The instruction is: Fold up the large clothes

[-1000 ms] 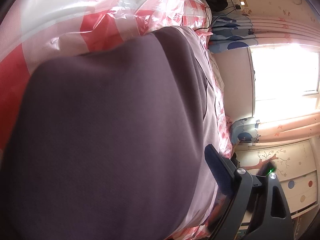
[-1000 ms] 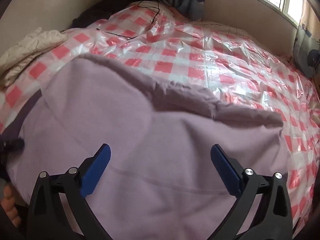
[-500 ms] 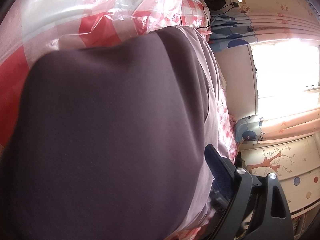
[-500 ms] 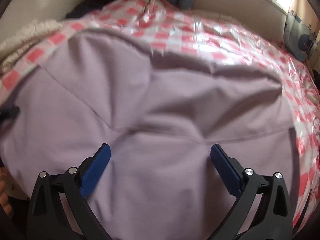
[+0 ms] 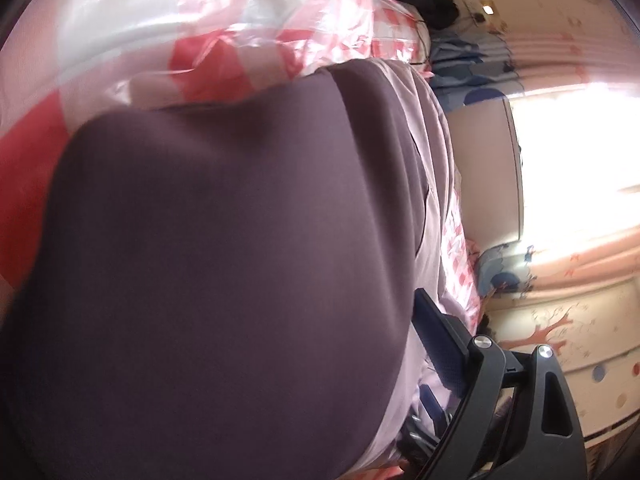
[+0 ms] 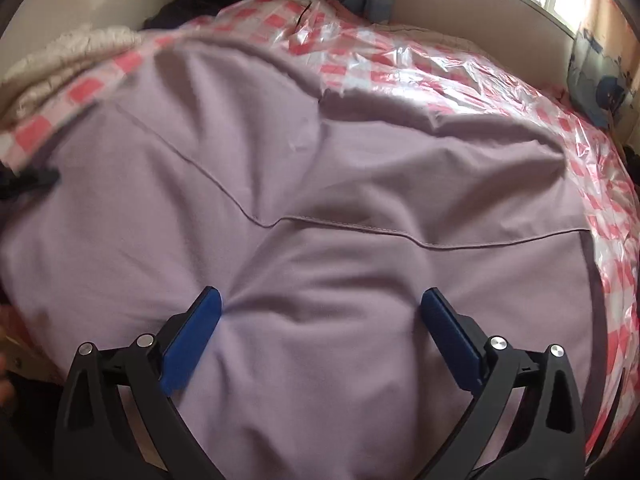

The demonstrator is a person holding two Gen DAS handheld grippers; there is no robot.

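Two black grippers with blue pads work over a bed covered in a glossy red-and-white checked plastic sheet (image 6: 460, 76). A large lilac fabric garment (image 6: 320, 184), creased and seamed, lies spread across most of that sheet. The right gripper (image 6: 320, 312) has its jaws wide apart, the fingertips pressing into the cloth and puckering it without pinching. The left gripper (image 5: 416, 320) shows only one finger, the cloth draped close over the lens; its jaws stand wide, and I cannot tell if they hold anything. Pink curtains (image 5: 560, 264) flank a bright window (image 5: 580, 140); a cream quilt (image 6: 60, 64) lies at the bed's far edge.
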